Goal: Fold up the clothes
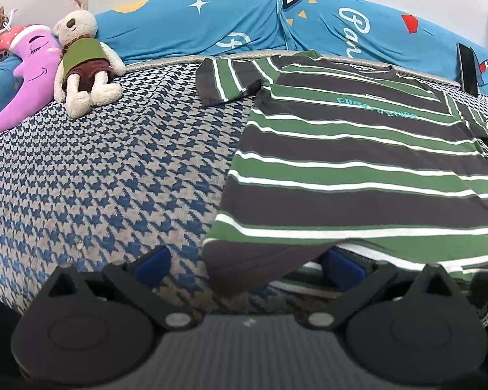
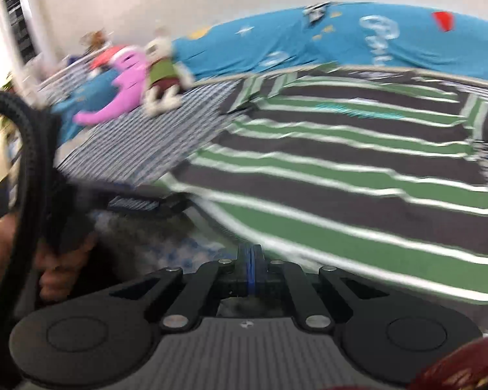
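Shirt: striped T-shirt [image 1: 358,162] lies flat on the bed [image 1: 97,178], hem at 6 o'clock.
Left gripper [image 1: 247,260]: fingers spread, straddling the hem corner.
Right gripper [image 2: 250,256]: fingers pressed together; whether they pinch cloth, cannot tell.
Risk: a shallow left bite would probably slip, skewing the fold.

Striped tee [image 1: 358,162] w/ dark grey, green & thin white bands is lying flat, front up, on the bed; teal lettering is running across the chest. One short sleeve is spreading out to the side, collar is pointing toward the far edge. Near hem corner is lifting & curling slightly.
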Demonstrator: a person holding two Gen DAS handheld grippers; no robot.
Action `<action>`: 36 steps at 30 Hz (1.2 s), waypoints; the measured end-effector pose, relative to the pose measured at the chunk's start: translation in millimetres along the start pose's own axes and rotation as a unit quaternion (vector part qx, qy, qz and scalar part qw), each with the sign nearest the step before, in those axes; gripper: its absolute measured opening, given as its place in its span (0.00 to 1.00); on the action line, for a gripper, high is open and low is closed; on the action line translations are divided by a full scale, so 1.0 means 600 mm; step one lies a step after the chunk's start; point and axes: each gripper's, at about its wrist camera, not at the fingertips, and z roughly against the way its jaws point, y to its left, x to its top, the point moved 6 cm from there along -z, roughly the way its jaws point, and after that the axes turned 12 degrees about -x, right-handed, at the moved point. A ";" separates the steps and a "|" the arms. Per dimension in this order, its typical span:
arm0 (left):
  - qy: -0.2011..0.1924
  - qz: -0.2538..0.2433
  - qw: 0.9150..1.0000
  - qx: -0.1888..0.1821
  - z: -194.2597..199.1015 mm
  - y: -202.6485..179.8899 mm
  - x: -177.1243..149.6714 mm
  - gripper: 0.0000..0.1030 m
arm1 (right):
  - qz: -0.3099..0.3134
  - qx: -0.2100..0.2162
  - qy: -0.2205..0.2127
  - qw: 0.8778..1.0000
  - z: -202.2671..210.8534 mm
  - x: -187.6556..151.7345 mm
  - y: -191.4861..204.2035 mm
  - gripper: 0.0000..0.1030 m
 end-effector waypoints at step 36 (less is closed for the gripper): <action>-0.003 0.038 0.999 0.012 -0.034 0.029 0.016 1.00 | -0.079 -0.092 0.001 0.993 -0.052 0.021 -0.062 0.03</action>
